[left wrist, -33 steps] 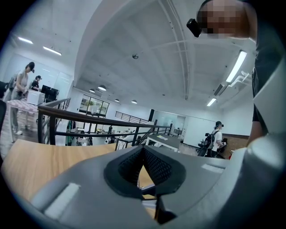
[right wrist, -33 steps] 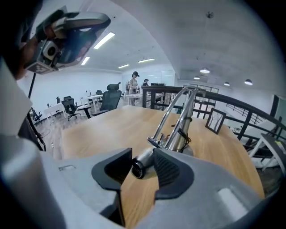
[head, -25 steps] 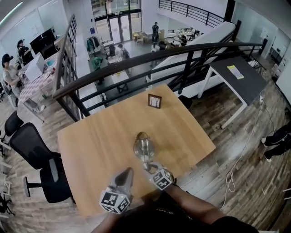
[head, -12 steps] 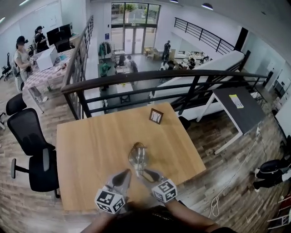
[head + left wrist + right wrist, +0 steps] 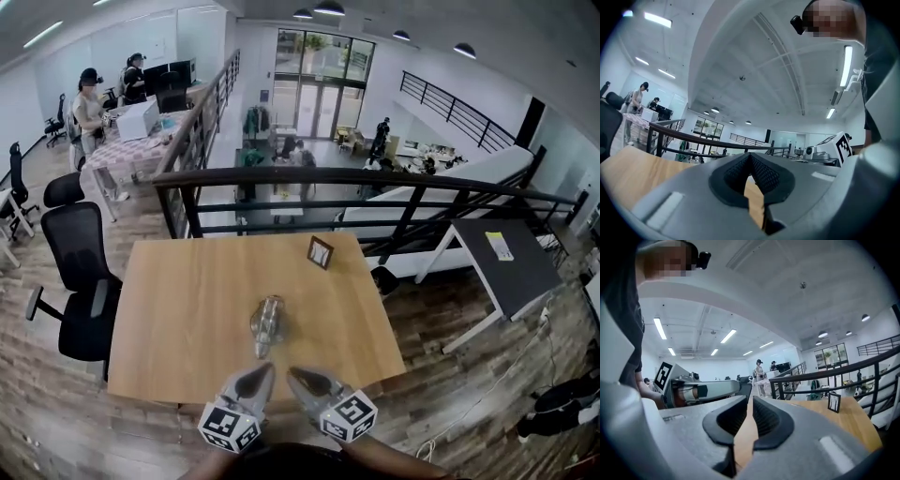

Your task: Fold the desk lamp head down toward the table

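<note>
Left tool [image 5: 262, 373], tips together, empty, apart from desk lamp [image 5: 266, 323].

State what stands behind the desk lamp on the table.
A small picture frame stands behind the desk lamp, near the table's far edge. The frame's back is hidden.

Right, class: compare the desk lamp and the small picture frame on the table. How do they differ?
The desk lamp is silvery and elongated; the picture frame is dark-edged and squarish. The lamp sits near the table's middle; the frame stands upright by its far edge. Both rest on the wooden table, apart from each other.
</note>
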